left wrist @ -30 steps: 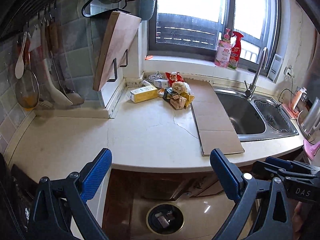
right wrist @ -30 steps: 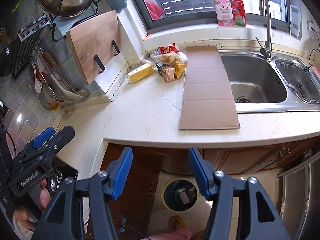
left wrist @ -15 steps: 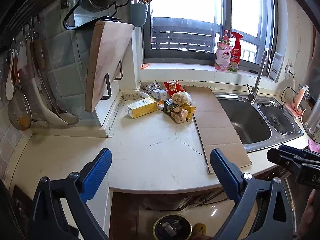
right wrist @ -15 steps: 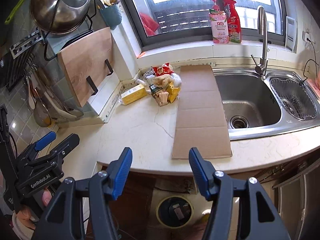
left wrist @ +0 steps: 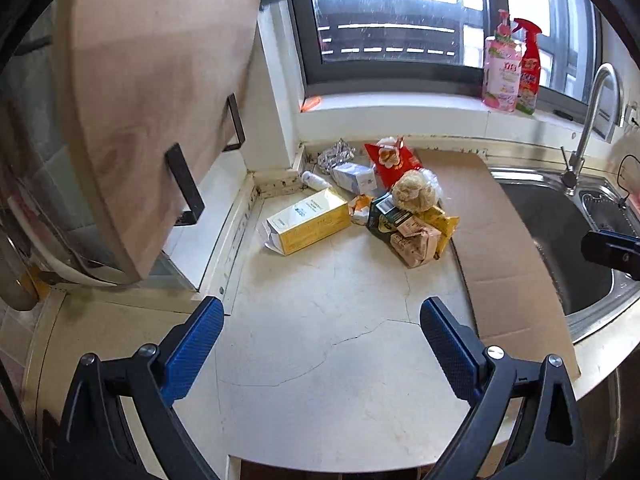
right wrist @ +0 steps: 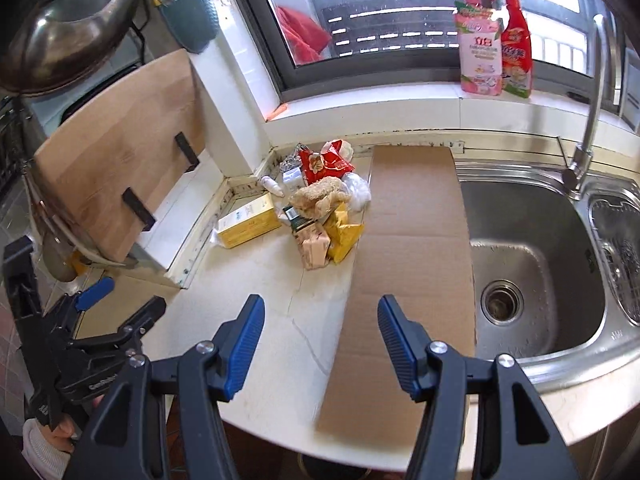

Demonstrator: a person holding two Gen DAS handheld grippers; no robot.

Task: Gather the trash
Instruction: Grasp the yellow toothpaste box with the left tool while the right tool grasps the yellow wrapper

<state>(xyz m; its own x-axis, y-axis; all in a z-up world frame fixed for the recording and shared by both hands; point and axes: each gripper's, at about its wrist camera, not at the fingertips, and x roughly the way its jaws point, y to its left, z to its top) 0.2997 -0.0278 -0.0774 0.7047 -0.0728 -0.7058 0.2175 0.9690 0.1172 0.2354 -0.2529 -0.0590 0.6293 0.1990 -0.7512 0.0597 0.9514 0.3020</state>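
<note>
on the sill: two bottles, one pink and one red. on the counter: one cardboard sheet, one yellow box, one red packet, one foil wad. one sink, one tap.

my left gripper: fingers spread wide, nothing between them, over the cracked counter | trash pile ahead by the back wall: yellow box, red packet, foil, wrappers | flat cardboard touching the pile's right, beside the sink | my right gripper's tip at right edge
</note>
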